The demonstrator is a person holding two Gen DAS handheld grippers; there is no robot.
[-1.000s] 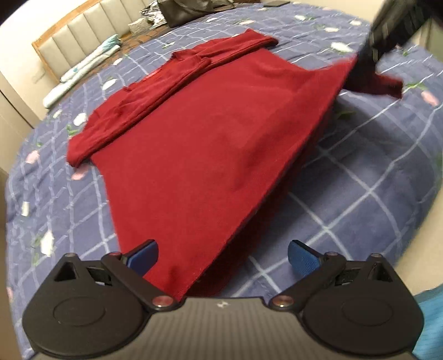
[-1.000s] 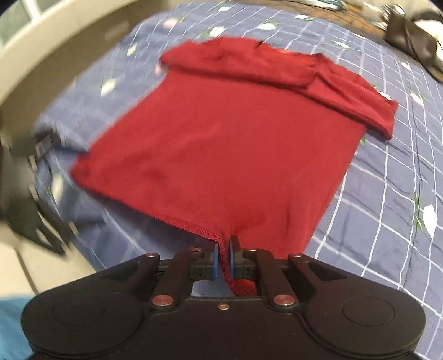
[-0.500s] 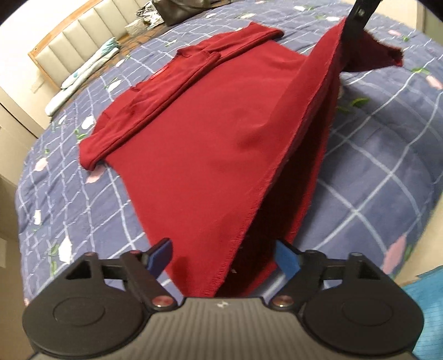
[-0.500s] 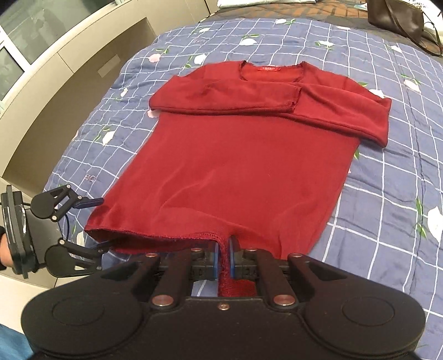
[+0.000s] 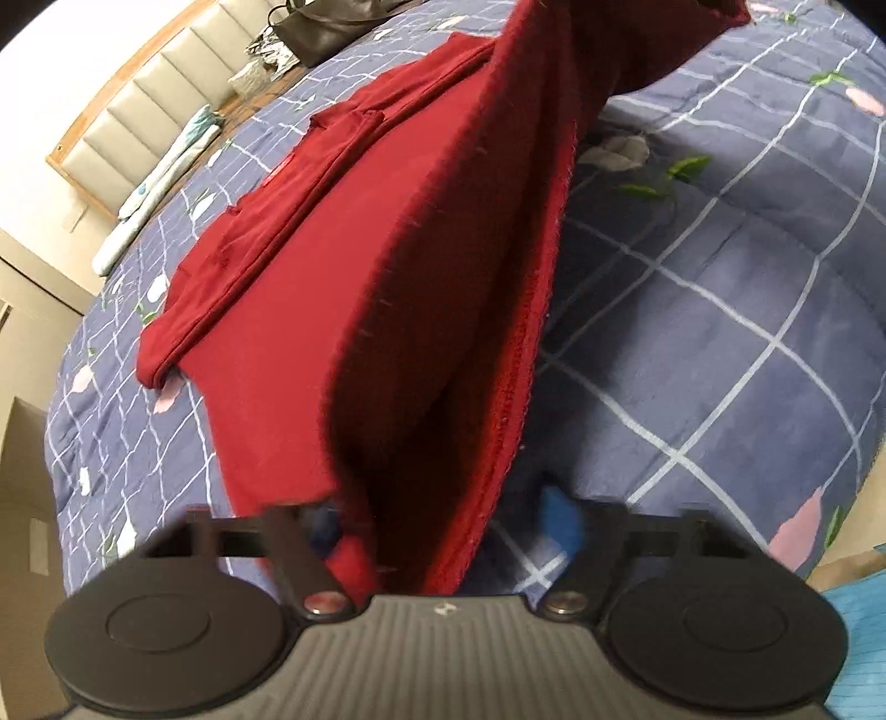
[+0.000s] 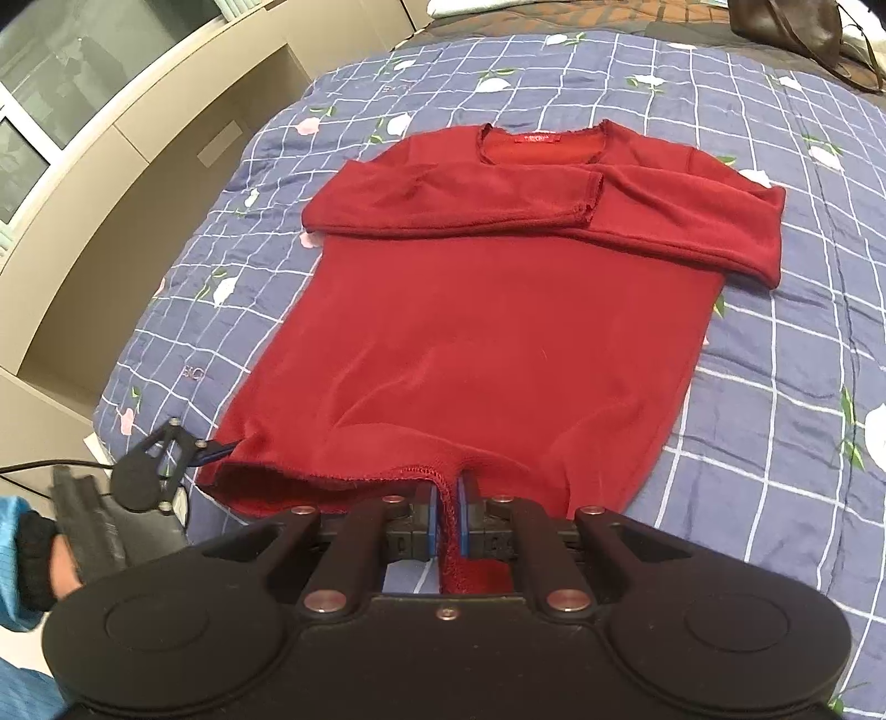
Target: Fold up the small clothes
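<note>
- We see the dark red knitted sweater [image 6: 498,310] lying flat on the blue checked quilt of the bed [image 6: 775,387], sleeves folded across the chest, hem at the bed's near edge.
- Our right tool [image 6: 448,520] is clamped on the hem, lifting it.
- Our left tool [image 5: 443,520] is closing around the hem's other corner, fabric between its jaws.

A bed covered by a blue quilt [image 6: 775,354] with a white grid and flower prints stretches ahead of the right gripper. A red sweater [image 6: 498,332] lies flat on it straight ahead, sleeves folded across the chest. A dark bag [image 6: 786,22] sits at the far right.
</note>
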